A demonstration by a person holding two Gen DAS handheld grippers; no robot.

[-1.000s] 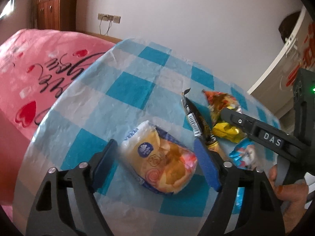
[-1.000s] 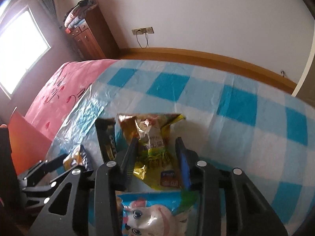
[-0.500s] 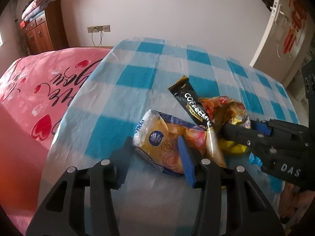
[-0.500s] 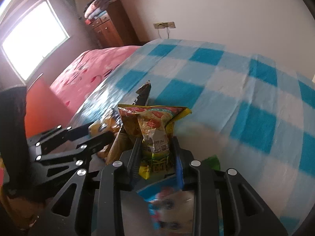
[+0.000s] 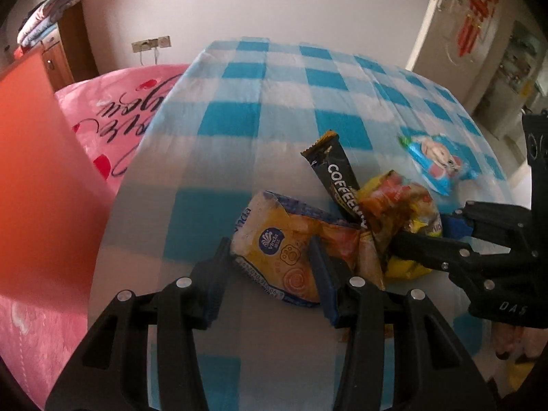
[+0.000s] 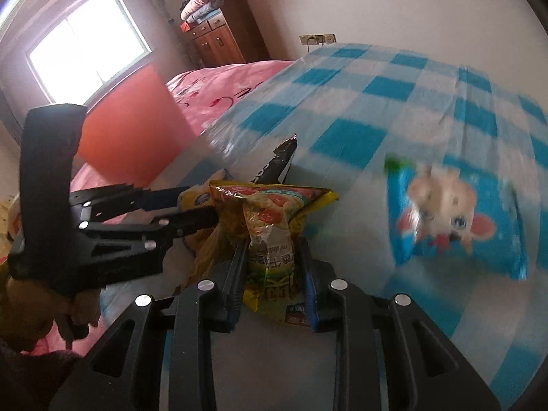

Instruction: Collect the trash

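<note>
The blue-and-white checked table (image 5: pixel 239 116) carries four pieces of trash, all bunched toward its near end; beyond them, the far stretch of the cloth up to the wall lies bare. The table's left edge runs hard against a pink bed cover (image 5: pixel 113 109) printed with black cursive writing and red hearts, and an orange panel (image 5: pixel 37 178) stands just off that same edge, so room on that side is tight.

The left gripper (image 5: pixel 270 274) has its pads pressed on a yellow tissue pack (image 5: pixel 284 253), lying nearest that left edge; its blue round badge reads "Vinda". These jaws have just been closing on the pack. The right gripper (image 6: pixel 272 274), its jaws having narrowed too, pinches the crumpled tail of a yellow snack bag (image 6: pixel 270 236), whose printed characters are too small to read; the bag stands up from the table between the fingers. In the left wrist view this gripper's black body shows the letters "DAS".

Between the tissue pack and the snack bag a black sachet (image 5: pixel 337 171) lies slanted, marked "COFFEE" in white before the rest is covered. The fourth piece, a blue packet (image 5: pixel 438 164) with a cartoon animal, lies apart toward the table's right edge, untouched and blurred in the right wrist view.
</note>
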